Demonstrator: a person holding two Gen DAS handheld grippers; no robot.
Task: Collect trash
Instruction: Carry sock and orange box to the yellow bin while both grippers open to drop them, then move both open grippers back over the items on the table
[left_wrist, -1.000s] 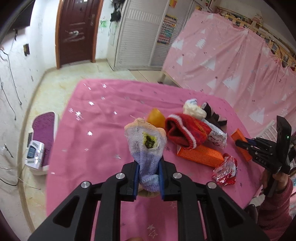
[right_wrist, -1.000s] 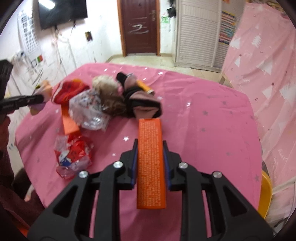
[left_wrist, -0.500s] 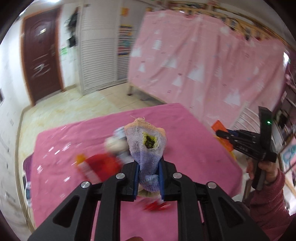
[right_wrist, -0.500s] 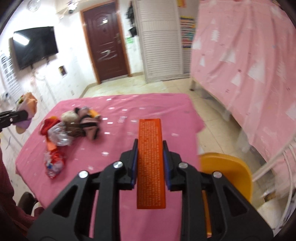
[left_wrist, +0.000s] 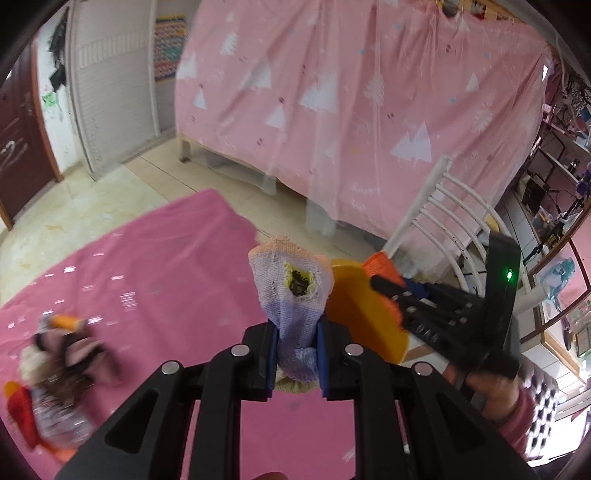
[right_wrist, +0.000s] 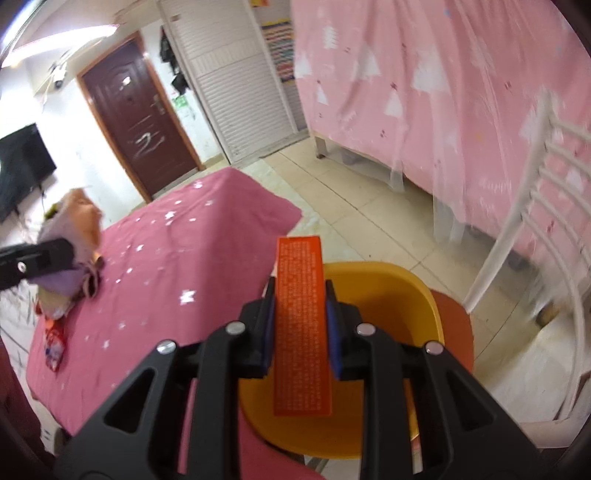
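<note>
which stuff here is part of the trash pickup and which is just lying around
Job in hand:
- holed sock in the left gripper
- orange box in the right gripper
- yellow bin
- pile left on the table

Lying about:
- white chair
- pink curtain
- door

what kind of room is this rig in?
Likely a lived-in home room, not a lab: a brown entry door, a pink sheet draped over a bed-like frame, a wall TV and a white slatted chair.

Place: lived-in home room.
Evidence: pink sheet (left_wrist: 351, 110) hanging over bed frame, wooden door (right_wrist: 136, 122) standing closed, tiled floor (right_wrist: 369, 214) showing.
</note>
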